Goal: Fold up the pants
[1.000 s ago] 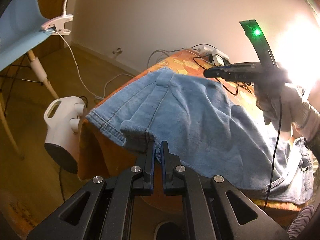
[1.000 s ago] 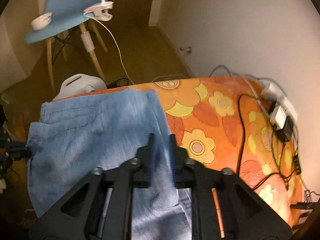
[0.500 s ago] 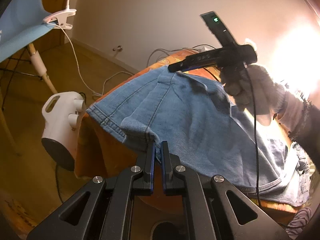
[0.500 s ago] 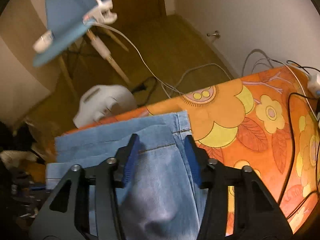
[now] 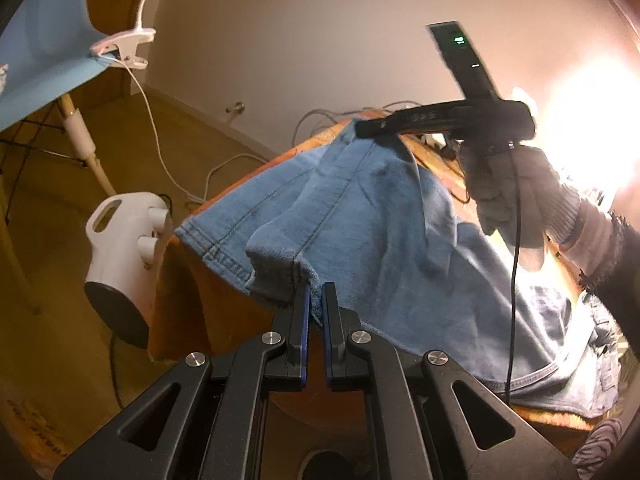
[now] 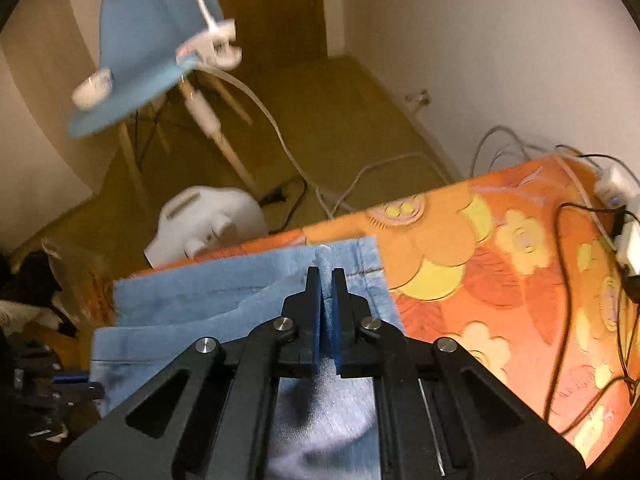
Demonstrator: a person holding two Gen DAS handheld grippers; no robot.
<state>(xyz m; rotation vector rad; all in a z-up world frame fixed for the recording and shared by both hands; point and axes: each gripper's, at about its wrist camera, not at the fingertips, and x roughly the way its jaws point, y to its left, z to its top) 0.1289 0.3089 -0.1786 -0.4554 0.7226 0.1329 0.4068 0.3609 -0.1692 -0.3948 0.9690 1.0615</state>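
Light blue denim pants (image 5: 372, 232) lie folded over on an orange flowered table (image 6: 500, 264), their leg hems at the table's end. My left gripper (image 5: 316, 292) is shut on the near corner of a leg hem, held just off the table's edge. My right gripper (image 6: 327, 276) is shut on a pinched ridge of the pants (image 6: 224, 284) at the far hem corner. In the left wrist view the right gripper (image 5: 368, 130) shows at the far corner, held by a gloved hand (image 5: 516, 196).
A white appliance (image 5: 124, 252) stands on the floor by the table's end. A blue chair (image 6: 152, 36) with a clipped white lamp cable sits beyond it. Cables and white adapters (image 6: 616, 188) lie along the table's wall side. A bright lamp glares at the right.
My right gripper moved out to the far hem corner, opened wide, then closed on a pinch of denim. The left gripper kept its hold and place.
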